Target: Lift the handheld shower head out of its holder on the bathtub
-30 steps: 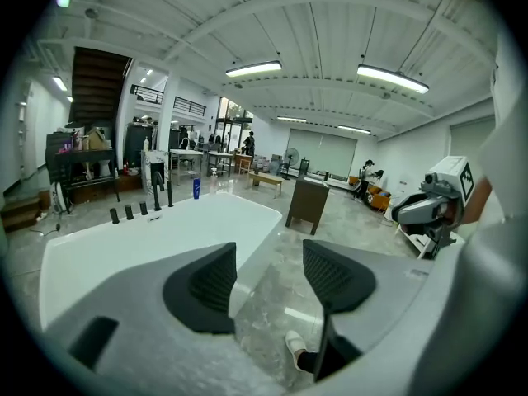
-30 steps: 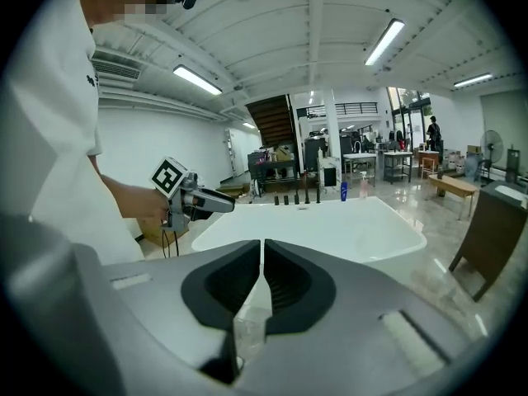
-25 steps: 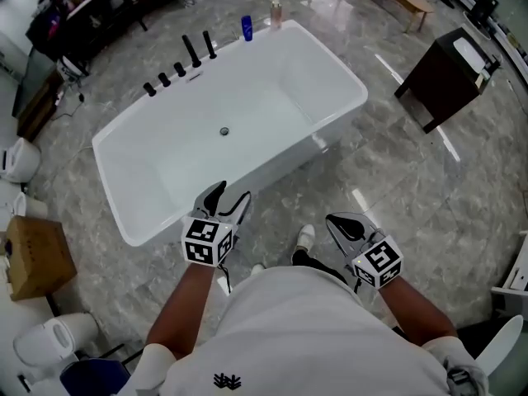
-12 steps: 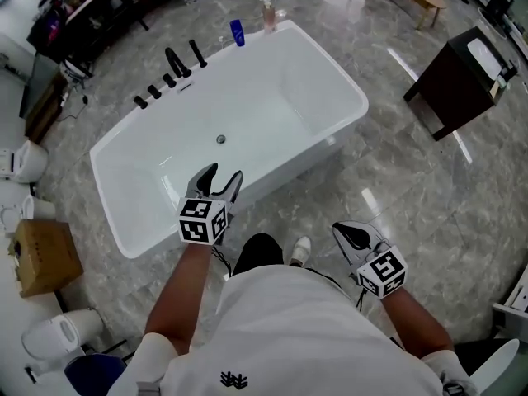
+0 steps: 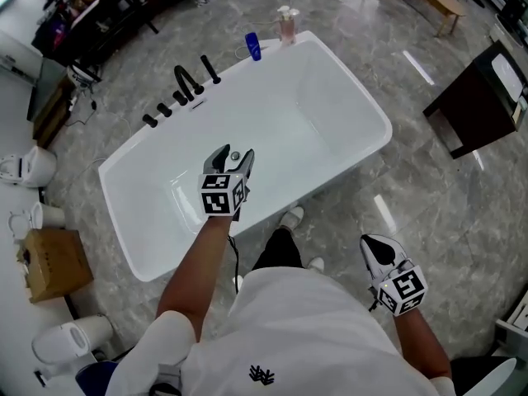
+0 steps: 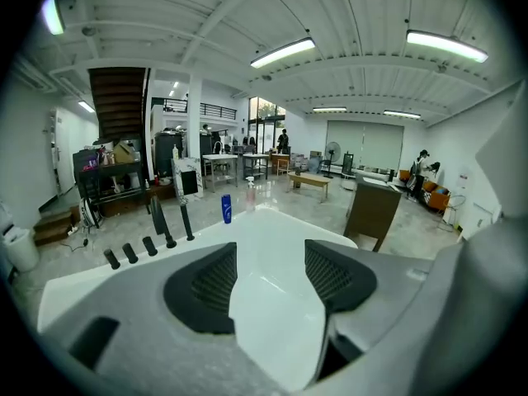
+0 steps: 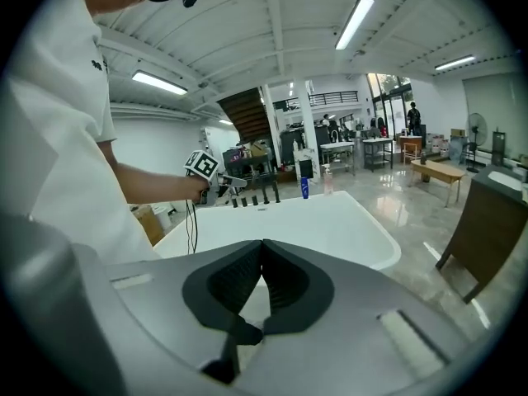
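Observation:
The white bathtub lies across the middle of the head view. On its far left rim stand black fittings: three knobs, a curved spout and the slim upright handheld shower head, which sits in its holder. My left gripper is open and empty over the tub's inside, short of those fittings. In the left gripper view the shower head stands ahead to the left, beyond the left gripper. My right gripper is shut on nothing, low over the floor near my right side; in its own view the right gripper faces the tub.
A blue bottle and a pink pump bottle stand at the tub's far corner. A dark cabinet is at the right. A cardboard box and white toilets line the left. The floor is grey marble tile.
My left gripper has moved forward from the tub's near rim to over its inside, toward the fittings. The right gripper has dropped back to the right. I have stepped closer to the tub.

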The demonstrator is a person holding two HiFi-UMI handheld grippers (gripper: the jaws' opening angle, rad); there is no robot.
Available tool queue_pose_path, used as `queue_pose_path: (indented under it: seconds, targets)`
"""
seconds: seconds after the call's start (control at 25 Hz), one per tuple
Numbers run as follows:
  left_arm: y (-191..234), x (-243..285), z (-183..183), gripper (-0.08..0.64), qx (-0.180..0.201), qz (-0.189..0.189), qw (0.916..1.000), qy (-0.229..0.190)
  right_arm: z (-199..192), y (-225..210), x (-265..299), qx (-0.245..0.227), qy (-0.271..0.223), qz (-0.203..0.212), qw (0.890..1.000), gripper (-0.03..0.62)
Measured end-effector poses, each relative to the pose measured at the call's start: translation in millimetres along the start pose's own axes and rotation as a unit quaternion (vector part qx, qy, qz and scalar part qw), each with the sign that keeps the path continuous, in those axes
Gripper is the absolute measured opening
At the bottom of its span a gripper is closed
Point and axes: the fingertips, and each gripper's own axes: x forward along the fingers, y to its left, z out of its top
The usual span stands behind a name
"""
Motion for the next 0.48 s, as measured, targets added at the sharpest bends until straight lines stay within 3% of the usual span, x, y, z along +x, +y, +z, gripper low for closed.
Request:
queue_pose_path:
  seconds: [0.24,0.48]
  targets:
    - [95,97,44,0.262,-0.015,0.036,0.9992,-0.007,44,-29,65,0.021,0.020,-0.023,0.999,0.014]
    - [183,184,64,0.262,-0.035,0.075,0.9966,0.001,75,-52,118,0.044,0.038,-0.040,0.998,0.014]
